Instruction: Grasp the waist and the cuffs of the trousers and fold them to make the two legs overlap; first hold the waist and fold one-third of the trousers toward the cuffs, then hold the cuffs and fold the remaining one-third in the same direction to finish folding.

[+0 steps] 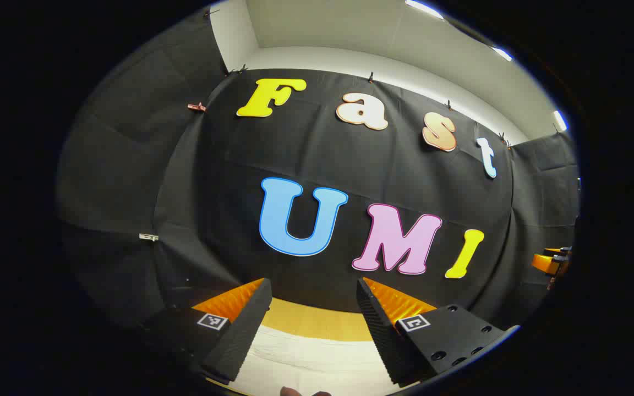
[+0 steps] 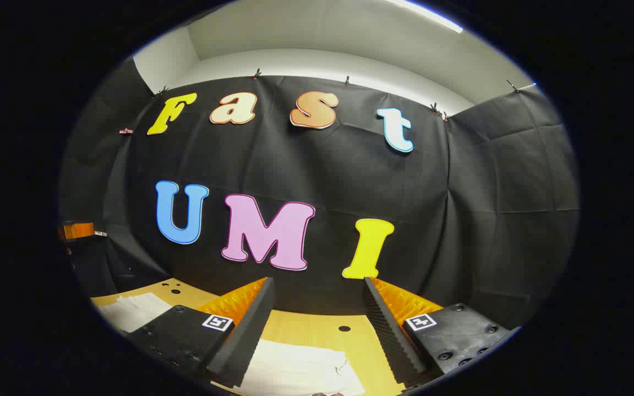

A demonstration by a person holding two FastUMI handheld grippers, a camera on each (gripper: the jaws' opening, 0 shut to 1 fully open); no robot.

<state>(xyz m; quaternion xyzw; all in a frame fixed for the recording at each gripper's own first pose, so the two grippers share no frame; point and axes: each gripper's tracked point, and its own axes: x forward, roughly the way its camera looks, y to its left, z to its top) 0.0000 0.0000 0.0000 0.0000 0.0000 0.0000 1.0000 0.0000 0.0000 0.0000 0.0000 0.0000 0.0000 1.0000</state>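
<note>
White trousers (image 1: 306,357) lie flat on the wooden table (image 1: 317,324), below and between my left gripper's fingers. My left gripper (image 1: 313,286) is open, held above the cloth with nothing in it. In the right gripper view the white trousers (image 2: 295,368) lie under my right gripper (image 2: 318,283), which is also open and holds nothing. Another stretch of the white cloth (image 2: 130,311) shows at the lower left of that view. Both grippers point toward the black back wall. The other gripper's body peeks in at the right edge (image 1: 551,261) and at the left edge (image 2: 77,230).
The wooden table (image 2: 306,327) has small round holes (image 2: 344,328) near its far edge and ends at the black cloth wall (image 2: 350,181). Black cloth side walls (image 1: 119,192) close the booth on both sides.
</note>
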